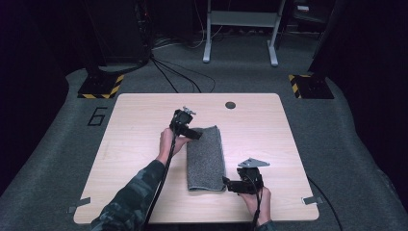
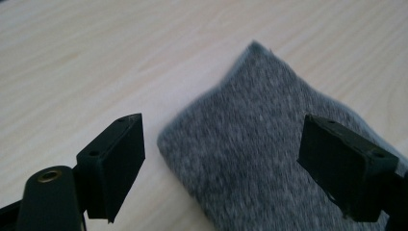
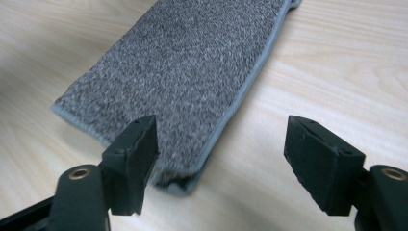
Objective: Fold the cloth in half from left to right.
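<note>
Lying folded on the tabletop (image 1: 134, 144), the grey towel (image 1: 207, 156) sits between your 2 tools: left tool (image 1: 192, 134) and right tool (image 1: 227, 183) both gape, gripping nothing.

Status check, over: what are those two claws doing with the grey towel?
Left gripper open over towel's far corner. Right gripper open at near corner. Grey towel folded, flat on table. Nothing in the way.

My high view looks forward and down over the whole bench (image 1: 144, 115). Both gripper views sit close, sharing the grey towel (image 1: 207, 156) from opposite ends.
</note>
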Action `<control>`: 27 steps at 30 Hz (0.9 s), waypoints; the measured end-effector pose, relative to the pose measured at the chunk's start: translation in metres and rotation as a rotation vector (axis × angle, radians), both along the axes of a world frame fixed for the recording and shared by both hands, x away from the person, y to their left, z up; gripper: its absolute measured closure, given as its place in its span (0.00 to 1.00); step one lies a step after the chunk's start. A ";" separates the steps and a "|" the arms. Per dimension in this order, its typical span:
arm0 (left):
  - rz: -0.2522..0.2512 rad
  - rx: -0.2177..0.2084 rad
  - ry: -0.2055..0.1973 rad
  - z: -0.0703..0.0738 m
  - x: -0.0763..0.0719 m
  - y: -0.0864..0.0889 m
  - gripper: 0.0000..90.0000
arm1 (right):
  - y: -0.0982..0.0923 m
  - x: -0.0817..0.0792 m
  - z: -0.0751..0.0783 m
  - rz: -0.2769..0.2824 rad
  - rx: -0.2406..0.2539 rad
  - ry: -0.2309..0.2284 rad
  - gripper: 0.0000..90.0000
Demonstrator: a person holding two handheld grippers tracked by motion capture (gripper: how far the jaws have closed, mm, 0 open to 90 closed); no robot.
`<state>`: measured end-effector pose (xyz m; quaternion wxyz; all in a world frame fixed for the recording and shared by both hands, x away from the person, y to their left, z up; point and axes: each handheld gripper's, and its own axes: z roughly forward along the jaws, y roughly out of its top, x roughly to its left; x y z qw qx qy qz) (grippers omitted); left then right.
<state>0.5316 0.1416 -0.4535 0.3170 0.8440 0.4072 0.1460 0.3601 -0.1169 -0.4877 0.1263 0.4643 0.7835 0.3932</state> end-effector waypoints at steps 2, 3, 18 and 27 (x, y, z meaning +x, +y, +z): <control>-0.018 -0.004 0.005 -0.004 -0.014 0.003 0.18 | 0.004 0.006 -0.002 0.007 -0.011 0.009 0.26; -0.029 -0.005 0.008 -0.007 -0.021 0.004 0.17 | 0.005 0.009 -0.004 0.019 -0.022 0.006 0.26; -0.172 0.089 0.025 -0.046 -0.140 0.014 0.17 | 0.011 0.015 -0.026 0.030 -0.120 0.042 0.24; -0.135 0.087 -0.003 -0.059 -0.163 0.022 0.17 | 0.012 -0.001 -0.032 0.060 -0.183 -0.012 0.23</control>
